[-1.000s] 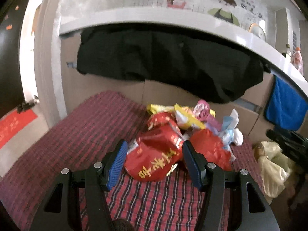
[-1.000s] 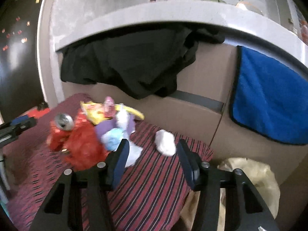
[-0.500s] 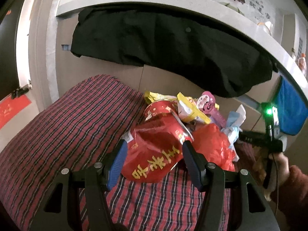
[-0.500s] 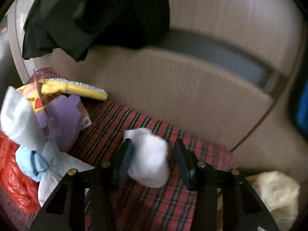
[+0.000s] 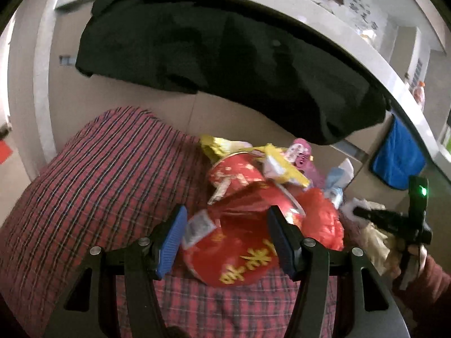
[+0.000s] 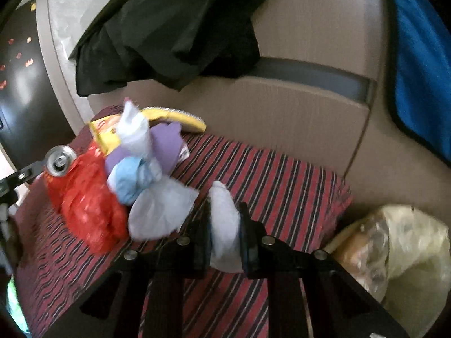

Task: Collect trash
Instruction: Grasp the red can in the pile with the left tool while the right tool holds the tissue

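A heap of trash lies on a red plaid cloth (image 5: pixel 84 183): a red snack bag (image 5: pixel 239 250), a red can (image 5: pixel 234 171), a yellow wrapper (image 5: pixel 282 166) and a red plastic bag (image 6: pixel 87 205). My left gripper (image 5: pixel 227 239) is open, its blue pads either side of the red snack bag. My right gripper (image 6: pixel 224 214) is closing its jaws, and the pads squeeze a white tissue wad (image 6: pixel 224 225) just right of the heap. A blue-and-white tissue bundle (image 6: pixel 132 180) lies beside it. In the left wrist view the right gripper (image 5: pixel 356 211) shows at the far right.
A yellowish plastic bag (image 6: pixel 394 248) sits off the cloth's right end. Behind the heap rises a brown panel wall with a black garment (image 5: pixel 225 70) draped from a white ledge. A blue towel (image 6: pixel 422 70) hangs at the right.
My right gripper dropped onto the white tissue wad and its jaws closed on it. My left gripper came nearer the heap, its jaws still wide around the red snack bag.
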